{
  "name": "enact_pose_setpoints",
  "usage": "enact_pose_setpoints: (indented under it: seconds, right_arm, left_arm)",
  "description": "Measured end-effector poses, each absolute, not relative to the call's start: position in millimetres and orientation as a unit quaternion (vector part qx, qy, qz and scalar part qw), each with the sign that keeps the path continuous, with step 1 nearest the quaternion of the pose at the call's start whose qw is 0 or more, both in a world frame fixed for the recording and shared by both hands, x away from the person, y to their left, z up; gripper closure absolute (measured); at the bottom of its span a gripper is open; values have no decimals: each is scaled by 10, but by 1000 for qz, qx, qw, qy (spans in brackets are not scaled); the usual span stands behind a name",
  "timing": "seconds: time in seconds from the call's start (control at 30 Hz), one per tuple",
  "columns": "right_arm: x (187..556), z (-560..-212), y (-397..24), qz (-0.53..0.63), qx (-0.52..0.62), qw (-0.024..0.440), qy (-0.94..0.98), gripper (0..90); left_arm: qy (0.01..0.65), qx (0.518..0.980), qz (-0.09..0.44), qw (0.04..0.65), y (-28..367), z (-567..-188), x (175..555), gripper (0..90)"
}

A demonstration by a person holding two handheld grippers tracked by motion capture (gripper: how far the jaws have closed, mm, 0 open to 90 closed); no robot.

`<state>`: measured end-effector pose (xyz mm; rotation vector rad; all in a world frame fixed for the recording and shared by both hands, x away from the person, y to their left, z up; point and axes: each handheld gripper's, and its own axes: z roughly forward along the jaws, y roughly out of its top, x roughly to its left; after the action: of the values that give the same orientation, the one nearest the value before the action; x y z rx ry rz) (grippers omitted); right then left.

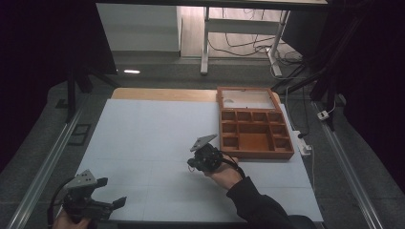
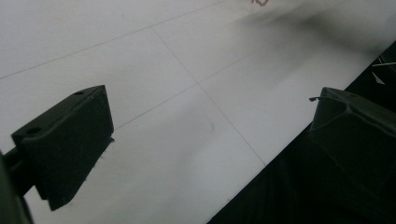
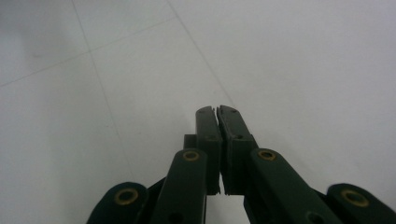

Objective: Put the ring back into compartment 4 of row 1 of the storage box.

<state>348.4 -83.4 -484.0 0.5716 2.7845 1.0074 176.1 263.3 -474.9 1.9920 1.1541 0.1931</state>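
High view gives me the whole tabletop, covered by a pale sheet with faint grid lines, and I take the wooden box as my landmark. It sits at the far right of the sheet, lid swung back flat behind it, its tray split into 1 large middle compartment ringed by small ones. As far as I can see, the compartments hold nothing.

My right tongs hang just in front of the box's near left corner, close to it but not touching, pointing left and away from it. The hand and dark sleeve behind them come up from the bottom edge. In the right gripper view the right tongs have both jaws pressed flat together, tip to tip, with nothing between them; below them lies bare white sheet.

My left tongs are well apart from the box, down at the near left corner of the sheet, with the grey 3-cornered plate on top. From the left gripper view the left tongs stand wide open: 1 jaw at the left of the frame, the other at the right, white sheet and the sheet's dark near edge showing in the gap. They hold nothing.

Beyond the box, off the tabletop, I see a white table leg and loose cables on the floor.
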Motion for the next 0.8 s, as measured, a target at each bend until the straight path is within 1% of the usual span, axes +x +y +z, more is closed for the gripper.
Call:
enact_pose_setpoints:
  seconds: [0.47, 0.8]
  right_arm:
    - [3643, -4645, -1162, 353, 238, 83, 901, 874]
    - [3775, -4557, -1414, 359, 266, 106, 888, 874]
  left_arm:
    - [458, 788, 78, 404, 2635, -4747, 1755, 0]
    - [457, 787, 79, 406, 2639, -4746, 1754, 0]
